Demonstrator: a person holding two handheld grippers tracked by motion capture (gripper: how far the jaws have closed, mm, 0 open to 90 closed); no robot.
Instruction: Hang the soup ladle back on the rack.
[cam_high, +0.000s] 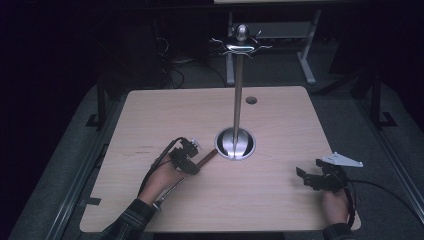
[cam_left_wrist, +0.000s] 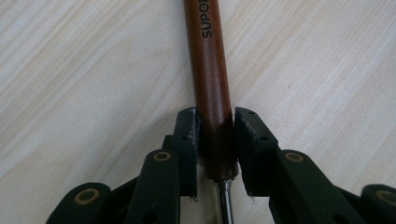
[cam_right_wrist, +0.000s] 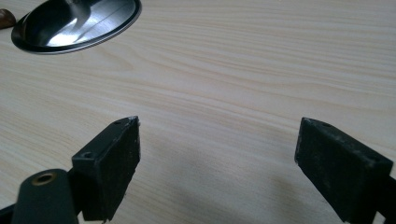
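Observation:
A utensil with a brown wooden handle (cam_left_wrist: 210, 70) and a thin metal shaft (cam_high: 167, 192) lies slanted on the wooden table (cam_high: 280, 125), left of a metal stand's round base (cam_high: 235, 143). My left gripper (cam_high: 192, 162) is shut on the handle close to where the shaft begins; in the left gripper view its pads (cam_left_wrist: 189, 135) press both sides of the wood. My right gripper (cam_high: 305, 177) rests low near the table's front right, open, with bare table between its jaws (cam_right_wrist: 217, 140). The stand's pole (cam_high: 238, 95) rises to a crown of hooks (cam_high: 241, 46).
The stand's shiny base (cam_right_wrist: 77, 21) lies ahead and left of the right gripper, with the handle's brown tip (cam_right_wrist: 5, 18) beside it. A small round hole (cam_high: 251, 100) sits in the table behind the stand. Dark floor and desk legs surround the table.

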